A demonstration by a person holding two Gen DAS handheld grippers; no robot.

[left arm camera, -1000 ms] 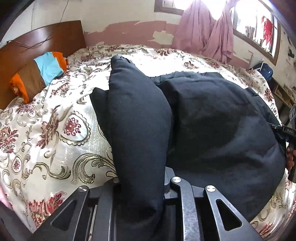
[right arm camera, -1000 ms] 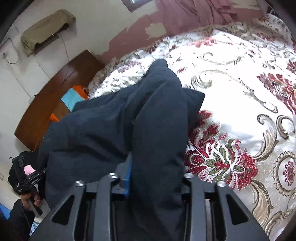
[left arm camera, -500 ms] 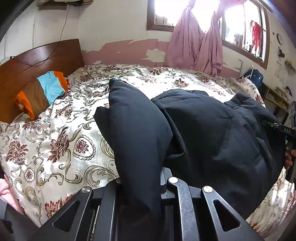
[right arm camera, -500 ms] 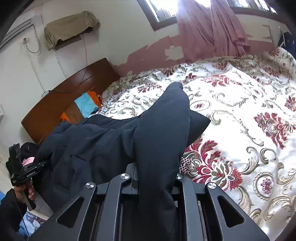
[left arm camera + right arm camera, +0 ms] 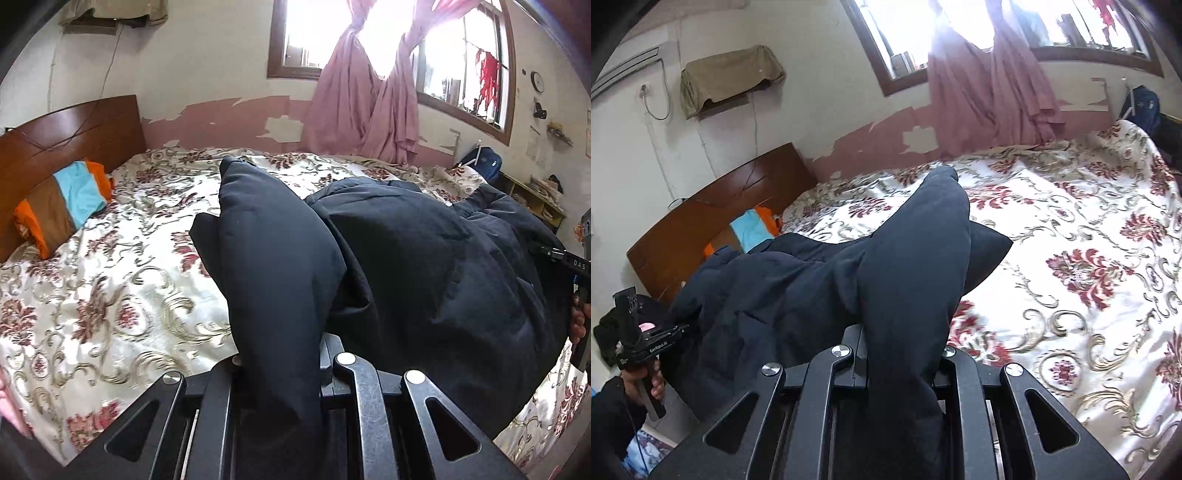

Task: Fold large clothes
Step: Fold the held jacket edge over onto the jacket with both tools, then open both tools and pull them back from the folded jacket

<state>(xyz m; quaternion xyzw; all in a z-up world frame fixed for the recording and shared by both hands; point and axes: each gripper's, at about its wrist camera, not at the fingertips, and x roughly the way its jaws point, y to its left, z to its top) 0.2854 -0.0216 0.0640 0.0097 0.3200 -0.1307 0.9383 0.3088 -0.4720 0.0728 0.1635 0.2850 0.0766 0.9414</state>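
A large black padded jacket (image 5: 424, 266) hangs lifted between my two grippers above the floral bedspread (image 5: 110, 288). My left gripper (image 5: 280, 365) is shut on one end of it, and a thick fold of cloth rises out of the jaws. My right gripper (image 5: 905, 354) is shut on the other end of the jacket (image 5: 775, 295), with a like fold standing up from it. The fingertips of both are hidden by cloth. The right gripper shows at the right edge of the left wrist view (image 5: 576, 266), and the left gripper shows at the left of the right wrist view (image 5: 642, 347).
The bed (image 5: 1089, 258) has a wooden headboard (image 5: 55, 140) with an orange, brown and blue pillow (image 5: 62, 203) against it. Pink curtains (image 5: 365, 107) hang at the window on the far wall. A blue bag (image 5: 484, 162) and low shelves (image 5: 532, 195) stand at the right.
Both grippers have risen and tilted up with the jacket, so more of the wall and window shows. The jacket has lifted off the bedspread and sags between them.
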